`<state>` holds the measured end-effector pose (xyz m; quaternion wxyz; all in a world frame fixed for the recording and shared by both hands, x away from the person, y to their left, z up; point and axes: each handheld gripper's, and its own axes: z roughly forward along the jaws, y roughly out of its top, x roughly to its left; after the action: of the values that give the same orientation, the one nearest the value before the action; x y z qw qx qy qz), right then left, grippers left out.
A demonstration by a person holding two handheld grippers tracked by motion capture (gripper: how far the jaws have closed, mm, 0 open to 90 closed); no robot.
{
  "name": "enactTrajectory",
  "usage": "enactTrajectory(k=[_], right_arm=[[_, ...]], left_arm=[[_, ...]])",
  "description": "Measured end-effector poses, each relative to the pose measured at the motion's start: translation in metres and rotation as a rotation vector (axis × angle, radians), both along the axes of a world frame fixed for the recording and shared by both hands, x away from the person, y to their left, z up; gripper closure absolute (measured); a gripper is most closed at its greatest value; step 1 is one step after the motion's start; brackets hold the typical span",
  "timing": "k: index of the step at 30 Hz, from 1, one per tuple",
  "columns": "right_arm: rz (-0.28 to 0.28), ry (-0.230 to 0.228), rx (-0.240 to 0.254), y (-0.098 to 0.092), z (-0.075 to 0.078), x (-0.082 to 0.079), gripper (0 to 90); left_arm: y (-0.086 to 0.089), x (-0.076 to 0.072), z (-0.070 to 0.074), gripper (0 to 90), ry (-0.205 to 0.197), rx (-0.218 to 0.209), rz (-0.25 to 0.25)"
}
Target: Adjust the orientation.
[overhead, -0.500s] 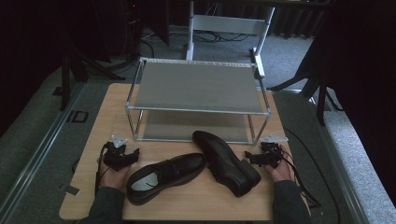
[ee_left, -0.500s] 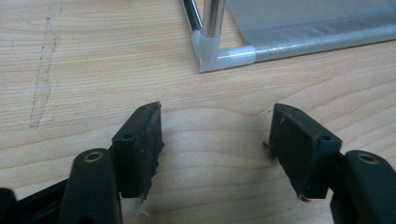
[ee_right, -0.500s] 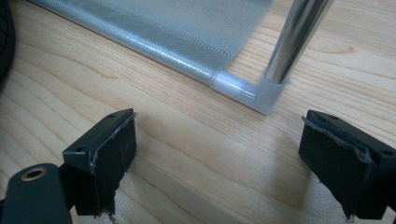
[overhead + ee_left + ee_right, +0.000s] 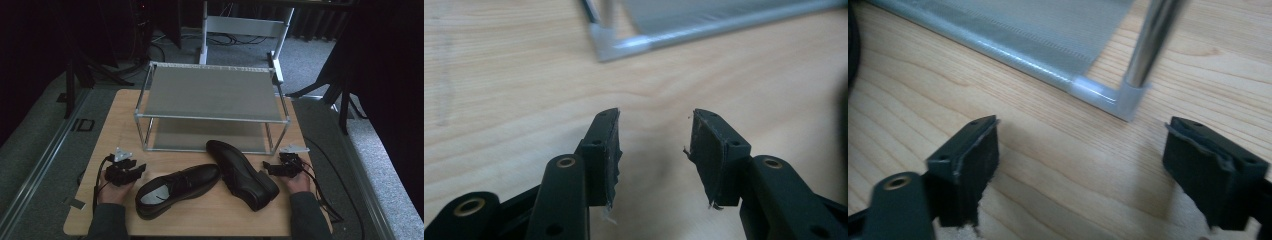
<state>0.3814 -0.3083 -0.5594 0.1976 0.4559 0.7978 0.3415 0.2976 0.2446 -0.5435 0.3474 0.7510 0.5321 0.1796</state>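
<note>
Nothing moved, both tongs open beside shoes (image 4: 210, 182)

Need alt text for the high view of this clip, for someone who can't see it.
Two black dress shoes, the left shoe and the right shoe, lie on a wooden table before a two-tier metal shoe rack. The left gripper and right gripper, both open, rest beside them.

A wooden table (image 4: 115, 112) carries a two-tier metal shoe rack (image 4: 212, 92) with grey shelves. Behind it, on the grey carpet (image 4: 310, 60), stands a pale metal frame (image 4: 245, 25), with dark stand legs (image 4: 345, 95) to either side, possibly tripods, in the dim background.
</note>
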Motion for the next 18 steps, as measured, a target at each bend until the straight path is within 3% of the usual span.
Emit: enactTrajectory(k=[2,3,4,5,12,18], right_arm=[[-0.007,-0.005,0.004,-0.002,0.0,-0.001,23.4],[-0.014,-0.011,0.008,-0.005,0.001,-0.002,29.3],[-0.014,-0.011,0.008,-0.005,0.001,-0.002,29.3],[-0.019,-0.014,0.016,-0.008,0.001,-0.003,30.7],[-0.017,-0.016,0.011,-0.007,0.001,-0.003,30.6],[-0.018,-0.016,0.011,-0.007,0.001,-0.004,30.6]], left_arm=[[0.0,-0.003,0.002,54.6,-0.007,-0.008,-0.015],[-0.001,-0.009,0.004,54.8,-0.017,-0.02,-0.044],[-0.001,-0.009,0.004,55.7,-0.017,-0.02,-0.044],[-0.003,-0.015,0.005,56.9,-0.021,-0.023,-0.075],[-0.005,-0.027,0.005,61.7,-0.016,-0.017,-0.112],[-0.003,-0.039,0.006,67.2,-0.001,-0.064,-0.162]])
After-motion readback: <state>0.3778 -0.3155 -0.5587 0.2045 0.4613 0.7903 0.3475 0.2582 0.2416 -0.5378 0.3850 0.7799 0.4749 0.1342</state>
